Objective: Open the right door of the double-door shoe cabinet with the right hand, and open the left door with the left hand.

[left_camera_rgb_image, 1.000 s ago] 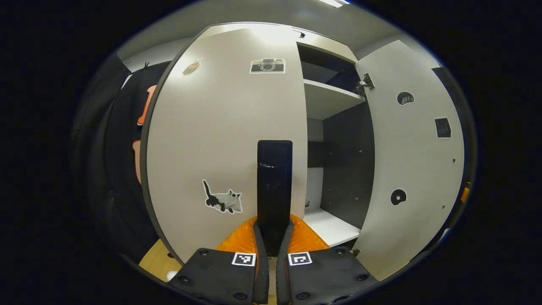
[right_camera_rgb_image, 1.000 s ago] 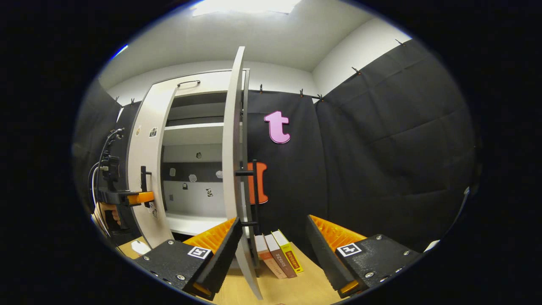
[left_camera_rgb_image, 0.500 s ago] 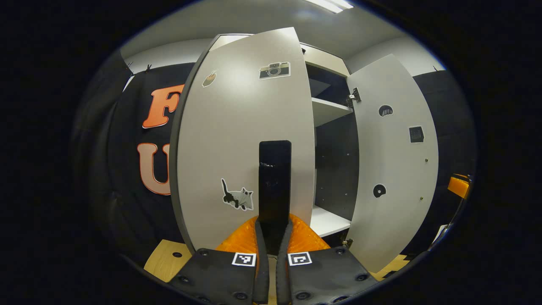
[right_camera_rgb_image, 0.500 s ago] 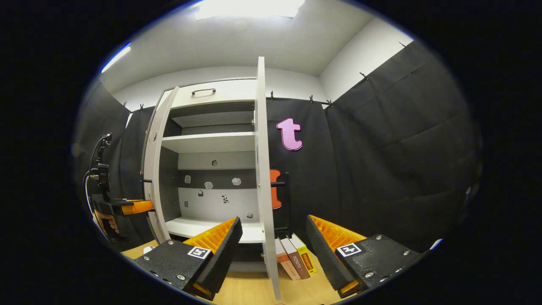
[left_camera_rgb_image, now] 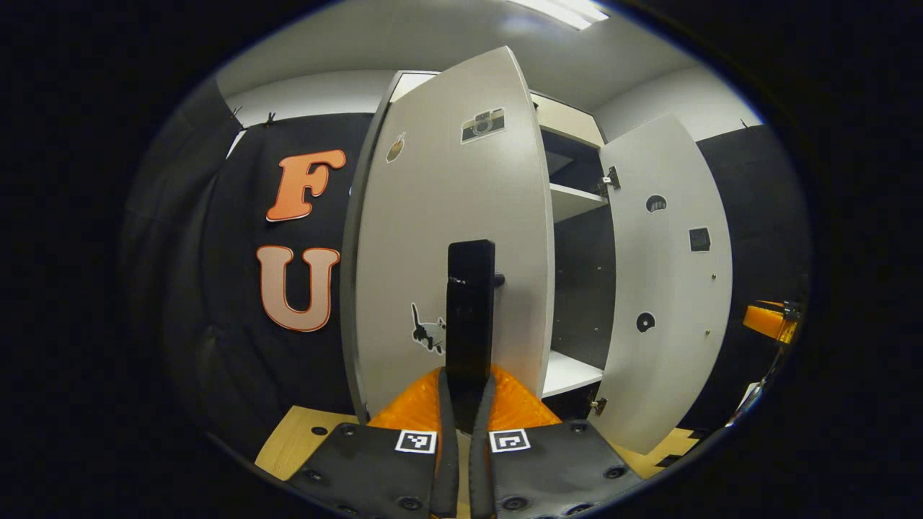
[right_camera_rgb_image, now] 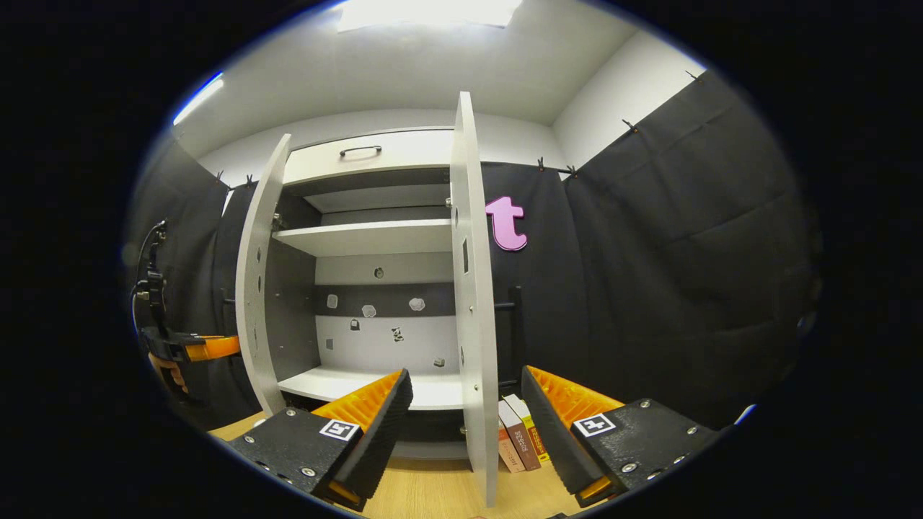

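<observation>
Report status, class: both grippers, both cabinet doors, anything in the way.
Left gripper shut on left door handle. Right gripper open, holding nothing. Left door and right door swung open. Books beside cabinet, not blocking.

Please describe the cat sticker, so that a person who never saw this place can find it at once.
Look at the white shoe cabinet and its left door, swung open. On the door's outer face, low beside the black handle, sits the cat sticker. The camera sticker sits much higher, near the top.
</observation>
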`<state>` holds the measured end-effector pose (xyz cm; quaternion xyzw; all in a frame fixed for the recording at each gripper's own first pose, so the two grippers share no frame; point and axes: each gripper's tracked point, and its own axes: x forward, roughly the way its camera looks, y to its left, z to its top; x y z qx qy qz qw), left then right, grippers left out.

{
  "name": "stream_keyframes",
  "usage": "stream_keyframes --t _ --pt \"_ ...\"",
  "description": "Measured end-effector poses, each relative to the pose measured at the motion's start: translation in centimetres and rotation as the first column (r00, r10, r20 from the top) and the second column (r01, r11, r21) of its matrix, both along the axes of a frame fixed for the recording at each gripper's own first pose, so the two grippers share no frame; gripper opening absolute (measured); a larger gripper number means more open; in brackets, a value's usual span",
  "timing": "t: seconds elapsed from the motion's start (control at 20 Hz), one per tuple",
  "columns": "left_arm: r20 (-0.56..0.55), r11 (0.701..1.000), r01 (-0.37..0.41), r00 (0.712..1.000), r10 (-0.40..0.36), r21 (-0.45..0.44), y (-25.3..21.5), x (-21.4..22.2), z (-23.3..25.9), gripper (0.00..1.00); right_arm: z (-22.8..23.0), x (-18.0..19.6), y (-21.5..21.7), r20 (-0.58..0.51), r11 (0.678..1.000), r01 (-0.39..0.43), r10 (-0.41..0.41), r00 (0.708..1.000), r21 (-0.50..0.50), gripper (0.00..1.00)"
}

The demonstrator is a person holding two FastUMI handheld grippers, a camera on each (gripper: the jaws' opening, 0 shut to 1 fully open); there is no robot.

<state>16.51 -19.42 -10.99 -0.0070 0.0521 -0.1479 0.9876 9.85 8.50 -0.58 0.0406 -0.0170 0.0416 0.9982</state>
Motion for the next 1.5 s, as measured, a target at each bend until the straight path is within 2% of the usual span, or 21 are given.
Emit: stream_keyframes --t 0.05,0.1,0.2,0.25,0.65,0.8,1.05,1.15,1.2,1.5 --pt "-0.002 1.000 -0.007 1.000 0.007 0.000 0.2 0.0 0.0 0.13 0.1 0.1 0.2 0.004 1.000 -0.007 0.007 1.000 -0.002 0.92" --pt "-0.004 1.000 -0.012 1.000 0.012 -0.005 0.3 0.0 0.0 0.13 0.1 0.1 0.4 0.004 1.000 -0.010 0.010 1.000 -0.006 0.97" --pt "-0.003 1.000 -0.030 1.000 0.030 -0.004 0.6 -0.1 0.0 0.13 0.0 0.1 0.8 0.003 1.000 -0.022 0.022 1.000 -0.017 0.97" --pt "0.000 0.999 -0.039 0.999 0.039 0.001 0.9 -0.1 0.0 0.12 0.0 0.0 1.1 0.001 0.999 -0.029 0.029 1.000 -0.021 0.92" --pt "0.004 0.993 -0.119 0.993 0.119 0.027 3.1 0.1 0.1 0.11 -0.2 0.4 2.4 -0.011 0.998 -0.061 0.060 0.998 -0.036 0.92" --pt "0.009 0.983 -0.173 0.985 0.173 0.060 4.8 0.1 0.0 0.08 -0.3 0.5 2.9 -0.010 0.997 -0.069 0.069 0.998 -0.035 0.92" --pt "0.025 0.966 -0.257 0.966 0.257 0.035 6.6 0.7 0.4 0.07 -0.7 0.7 4.2 -0.024 0.994 -0.102 0.101 0.995 -0.047 0.92" --pt "-0.003 0.982 -0.186 0.983 0.186 -0.042 4.4 0.0 0.5 0.07 -0.6 0.9 3.9 -0.024 0.994 -0.098 0.097 0.995 -0.053 0.92" --pt "-0.008 0.982 -0.182 0.983 0.182 -0.055 4.3 -0.1 0.5 0.07 -0.5 0.8 3.9 -0.019 0.994 -0.094 0.093 0.996 -0.056 0.92" --pt "-0.010 0.973 -0.232 0.973 0.231 -0.011 5.9 -0.7 0.3 0.07 0.7 0.9 2.9 -0.009 0.996 -0.072 0.071 0.997 -0.058 0.92"
